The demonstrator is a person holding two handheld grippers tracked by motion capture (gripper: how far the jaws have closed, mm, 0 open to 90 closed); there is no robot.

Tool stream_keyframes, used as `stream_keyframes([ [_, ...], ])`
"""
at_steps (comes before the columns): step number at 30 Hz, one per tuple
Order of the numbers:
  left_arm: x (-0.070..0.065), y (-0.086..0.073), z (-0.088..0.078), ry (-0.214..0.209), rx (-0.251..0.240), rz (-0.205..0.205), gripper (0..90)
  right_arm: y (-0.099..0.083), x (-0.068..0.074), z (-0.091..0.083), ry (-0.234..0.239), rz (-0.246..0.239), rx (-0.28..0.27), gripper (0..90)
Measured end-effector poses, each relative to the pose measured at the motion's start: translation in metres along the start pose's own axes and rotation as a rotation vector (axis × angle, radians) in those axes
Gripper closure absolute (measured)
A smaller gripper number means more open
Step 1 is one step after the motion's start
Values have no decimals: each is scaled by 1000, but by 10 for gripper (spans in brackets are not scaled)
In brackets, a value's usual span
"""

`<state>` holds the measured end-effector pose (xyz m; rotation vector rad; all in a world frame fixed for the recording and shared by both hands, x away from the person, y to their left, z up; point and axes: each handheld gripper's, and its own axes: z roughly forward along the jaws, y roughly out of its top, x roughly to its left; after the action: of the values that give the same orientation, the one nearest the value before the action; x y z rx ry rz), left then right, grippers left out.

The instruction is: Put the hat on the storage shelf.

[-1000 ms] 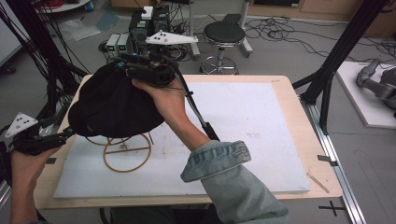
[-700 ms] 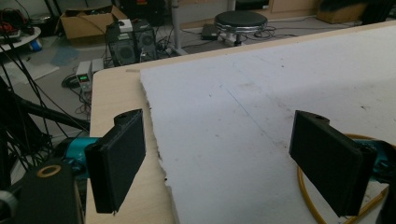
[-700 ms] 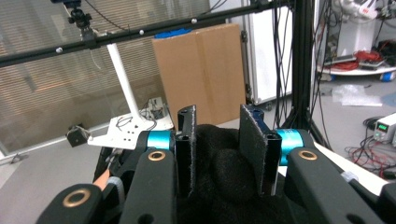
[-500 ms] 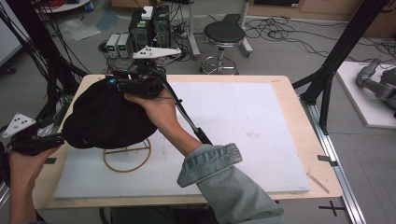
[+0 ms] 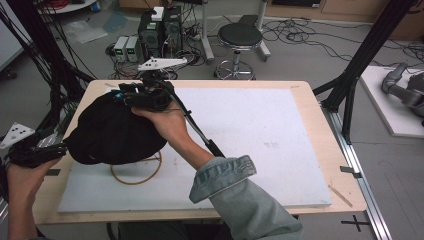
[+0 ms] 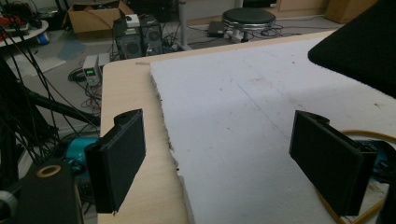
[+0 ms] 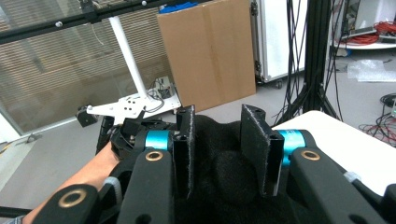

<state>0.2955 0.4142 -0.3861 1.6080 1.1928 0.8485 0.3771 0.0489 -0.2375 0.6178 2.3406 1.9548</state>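
I hold the right gripper pinched on the black hat over the wire stand (left gripper spread wide, empty, beside it) and lower gently, centring the crown.

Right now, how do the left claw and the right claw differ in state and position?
The right claw is pinched on a fold of the black hat, while the left claw stands wide open with nothing between its jaws. The right claw sits at the hat's far top edge; the left claw waits at the table's left edge, beside the hat. Both have black padded jaws.
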Motion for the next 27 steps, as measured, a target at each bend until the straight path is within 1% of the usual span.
stream_keyframes([
  [3,0,0,0,2,-1,0,189,-2,0,2,2,5,9,663],
  [6,0,0,1,1,5,3,189,-4,1,6,8,-1,23,655],
  [10,1,-1,0,5,4,-2,189,-6,-2,9,9,11,40,636],
  [12,1,-1,0,11,15,8,189,-8,-3,9,17,18,48,638],
  [14,2,-2,0,9,7,-3,189,-8,-3,9,15,16,48,594],
  [16,2,-2,-1,13,12,1,189,-8,-4,9,16,16,47,567],
  [21,5,-2,-3,20,9,-4,189,-7,-7,0,1,19,31,527],
  [22,5,-2,-3,19,8,-5,190,-7,-9,-5,-6,15,22,517],
  [25,6,-3,-4,22,7,-6,189,-8,-14,-15,-28,19,19,489],
  [27,6,-2,-4,22,7,-6,189,-9,-19,-25,-54,18,17,471],
])
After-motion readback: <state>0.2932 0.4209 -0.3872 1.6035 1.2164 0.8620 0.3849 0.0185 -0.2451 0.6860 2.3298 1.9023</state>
